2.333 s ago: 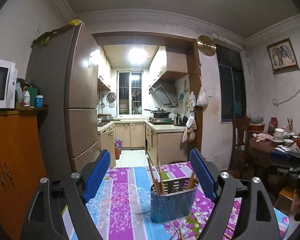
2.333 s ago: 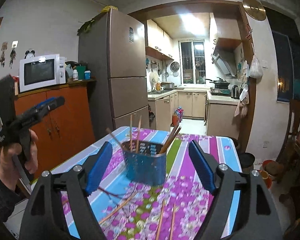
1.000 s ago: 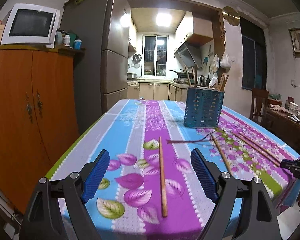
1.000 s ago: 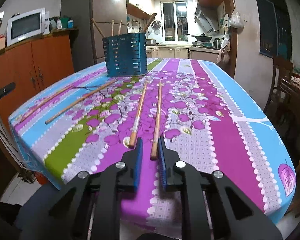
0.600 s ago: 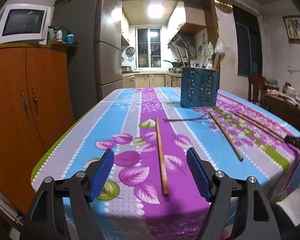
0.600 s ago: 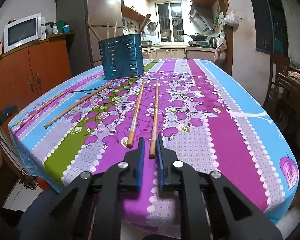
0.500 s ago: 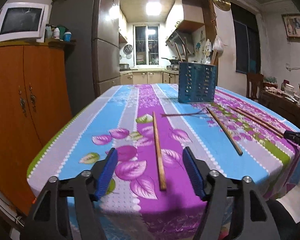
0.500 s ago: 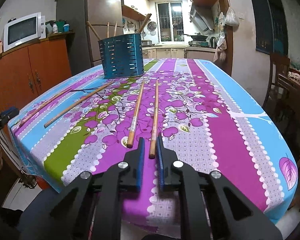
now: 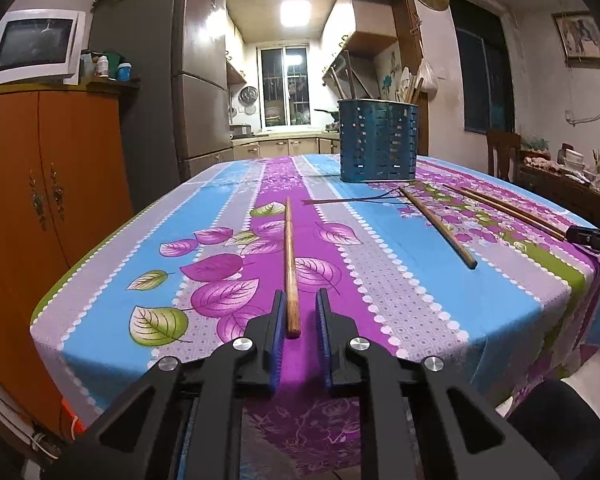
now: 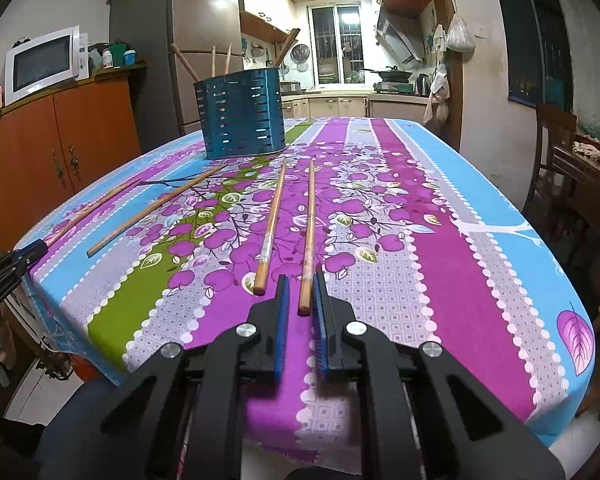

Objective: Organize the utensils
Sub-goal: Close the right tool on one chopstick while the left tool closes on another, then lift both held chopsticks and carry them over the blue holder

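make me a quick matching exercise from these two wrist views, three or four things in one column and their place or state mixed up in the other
Column 1:
1. left gripper
2. right gripper
3. blue utensil holder
4. microwave

Column 2:
A. on the orange cabinet
B. upright on the tablecloth, chopsticks inside
C. straddling a lone chopstick
D. straddling the right chopstick of a side-by-side pair

Pairs: 1-C, 2-D, 3-B, 4-A

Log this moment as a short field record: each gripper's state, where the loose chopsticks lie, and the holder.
left gripper: jaws narrowed around the near end of a chopstick, a gap shows on each side
right gripper: jaws narrowed around the near end of another chopstick, contact unclear
other loose chopsticks: two more on the tablecloth
holder: blue, perforated, upright, chopsticks inside
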{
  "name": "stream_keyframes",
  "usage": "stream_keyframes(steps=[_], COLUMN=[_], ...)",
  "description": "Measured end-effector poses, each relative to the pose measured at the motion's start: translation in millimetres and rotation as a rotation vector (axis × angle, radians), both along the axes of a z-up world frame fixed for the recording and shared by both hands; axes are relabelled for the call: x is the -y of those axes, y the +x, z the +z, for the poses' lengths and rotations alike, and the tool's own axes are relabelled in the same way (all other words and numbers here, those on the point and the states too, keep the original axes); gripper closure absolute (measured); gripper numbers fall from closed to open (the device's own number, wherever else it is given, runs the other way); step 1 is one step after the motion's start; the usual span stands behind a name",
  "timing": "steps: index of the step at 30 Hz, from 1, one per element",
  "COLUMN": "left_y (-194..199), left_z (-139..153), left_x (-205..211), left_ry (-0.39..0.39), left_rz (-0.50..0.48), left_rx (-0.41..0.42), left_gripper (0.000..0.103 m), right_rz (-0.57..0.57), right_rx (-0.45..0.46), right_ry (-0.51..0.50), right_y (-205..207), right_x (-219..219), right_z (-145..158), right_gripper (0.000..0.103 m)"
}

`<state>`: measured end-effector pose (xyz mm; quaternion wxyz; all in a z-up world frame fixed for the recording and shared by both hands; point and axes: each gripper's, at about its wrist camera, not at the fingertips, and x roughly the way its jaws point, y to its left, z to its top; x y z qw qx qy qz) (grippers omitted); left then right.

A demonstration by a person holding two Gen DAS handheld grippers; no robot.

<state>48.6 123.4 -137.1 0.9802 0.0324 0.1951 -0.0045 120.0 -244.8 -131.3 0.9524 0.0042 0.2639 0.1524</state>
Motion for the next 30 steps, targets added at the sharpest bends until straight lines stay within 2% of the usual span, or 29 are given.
stream_keyframes(steps=[8,12,13,14,16,21,25,30], left_y=[-4,-5,-5,-5,-5,-6,-11,-18], left_z=[-5,-6,-6,-5,-5,0,21,68], left_x=[-1,2,3,5,7,11,14,17], left_ry=[-0.007,-0.005,-0.002,0.002,0.002,0.008,0.005,0.022], left_rz=[0.001,0.021,0.020,0.025,0.026,0.009,0.000,-0.016], left_rx=[0.043,0.058,0.058,0.058,0.057,0.061,0.106,0.207], left_gripper=[0.086,0.087,0.094,0.095,0.095,0.095,0.095,0.095], right_rz=[-0.006,-0.016,-0.019,-0.022,-0.029,-0.032,-0.031,-0.029], right_rx=[0.041,0.044,0.045,0.048,0.057,0.068,0.106,0.190], right_ry=[-0.057,-0.037,-0.034,-0.029,-0.023,0.003,0.008,0.000], right_y=[-6,-6,-6,-7,-9,-10,-16,-24], right_x=[-5,-3,-3,-3,-2,1,2,7], right_z=[-2,-3,-2,-3,-4,-4,9,48], right_gripper=[0.093,0.093,0.093,0.093,0.098,0.098,0.098,0.098])
